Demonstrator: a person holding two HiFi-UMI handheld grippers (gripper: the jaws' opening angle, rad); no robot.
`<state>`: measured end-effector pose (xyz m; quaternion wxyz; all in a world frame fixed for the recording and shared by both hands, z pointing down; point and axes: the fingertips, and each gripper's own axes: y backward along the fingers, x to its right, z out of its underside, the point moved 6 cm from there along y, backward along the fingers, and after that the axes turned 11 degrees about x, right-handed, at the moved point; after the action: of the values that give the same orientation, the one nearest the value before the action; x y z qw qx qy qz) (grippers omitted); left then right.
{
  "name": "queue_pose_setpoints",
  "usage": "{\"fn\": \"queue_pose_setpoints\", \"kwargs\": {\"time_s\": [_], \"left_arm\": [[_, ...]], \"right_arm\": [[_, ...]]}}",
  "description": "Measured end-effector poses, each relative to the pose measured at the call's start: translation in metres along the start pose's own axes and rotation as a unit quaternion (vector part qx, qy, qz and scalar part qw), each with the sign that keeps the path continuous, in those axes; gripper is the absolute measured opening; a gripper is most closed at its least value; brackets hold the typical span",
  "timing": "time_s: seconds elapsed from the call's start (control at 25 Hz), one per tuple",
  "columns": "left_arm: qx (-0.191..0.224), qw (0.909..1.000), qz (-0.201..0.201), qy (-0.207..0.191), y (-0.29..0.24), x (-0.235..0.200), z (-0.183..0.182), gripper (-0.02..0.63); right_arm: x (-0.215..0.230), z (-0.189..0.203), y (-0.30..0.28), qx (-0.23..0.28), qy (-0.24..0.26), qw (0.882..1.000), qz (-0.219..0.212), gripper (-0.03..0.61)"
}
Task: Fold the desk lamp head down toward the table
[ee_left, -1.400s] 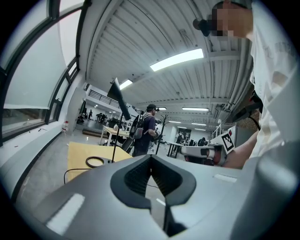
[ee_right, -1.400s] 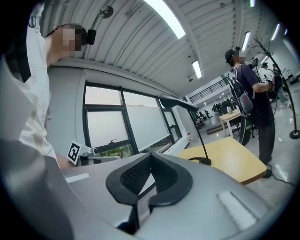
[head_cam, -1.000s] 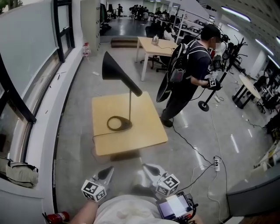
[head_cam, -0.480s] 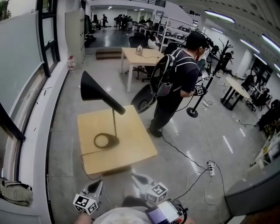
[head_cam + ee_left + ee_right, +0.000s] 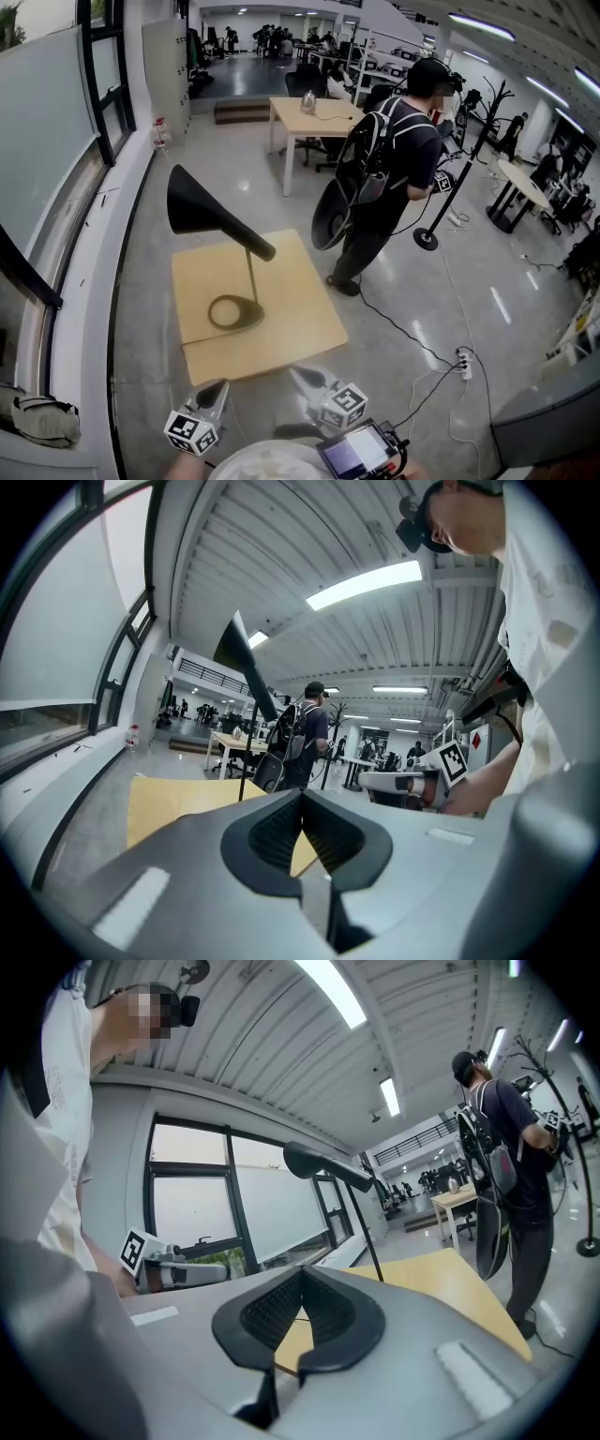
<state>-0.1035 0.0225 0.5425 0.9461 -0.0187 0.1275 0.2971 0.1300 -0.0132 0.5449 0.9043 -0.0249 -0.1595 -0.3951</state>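
Lamp: black desk lamp (image 5: 234,272) stands on the small wooden surface (image 5: 295,328). Its ring base (image 5: 234,312) lies flat left of the middle and the thin stem (image 5: 251,277) is upright.
Lamp head: the cone head (image 5: 202,202) sits high on top of the stem, tilted up to the left with the wide mouth facing away. It is not yet folded toward the surface.
Why so: I judge the lamp is in its raised working pose, set alone so both tools can come at it from the near edge.
Left hand-held gripper: the left hand-held gripper (image 5: 216,390) is held low at the near side, short of the surface edge and pointing at the lamp. Its own view shows the jaws pressed together with nothing between them (image 5: 302,822), and it touches nothing.
Right hand-held gripper: the right hand-held gripper (image 5: 305,378) sits just beside the left one, also short of the edge. Its jaws are closed and empty (image 5: 302,1312), well apart from the lamp.
Reading of the pose: likely an approach. The closed tips suit pushing the head down rather than pinching it.
Bystander: a person with a backpack (image 5: 389,159) stands on the floor past the far right corner, clear of the surface.
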Motion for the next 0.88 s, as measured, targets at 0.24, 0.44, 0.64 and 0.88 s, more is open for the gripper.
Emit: {"fn": "queue_pose_setpoints", "kwargs": {"time_s": [0.24,0.44,0.64,0.88], "left_arm": [[0.001,0.9999,-0.003,-0.012,-0.032,-0.008,-0.013,0.002],[0.006,0.9996,0.002,-0.027,-0.064,-0.009,-0.028,0.002],[0.008,0.9993,-0.011,-0.035,-0.081,-0.02,-0.038,0.002],[0.021,0.9977,-0.024,-0.06,-0.109,-0.035,-0.059,0.002]], "right_arm": [[0.018,-0.023,-0.022,0.0,0.03,0.999,-0.027,0.011],[0.038,-0.045,-0.034,0.011,0.05,0.998,-0.038,0.012],[0.051,-0.052,-0.055,0.007,0.068,0.996,-0.062,0.012],[0.079,-0.068,-0.078,0.021,0.09,0.992,-0.087,0.012]]}}
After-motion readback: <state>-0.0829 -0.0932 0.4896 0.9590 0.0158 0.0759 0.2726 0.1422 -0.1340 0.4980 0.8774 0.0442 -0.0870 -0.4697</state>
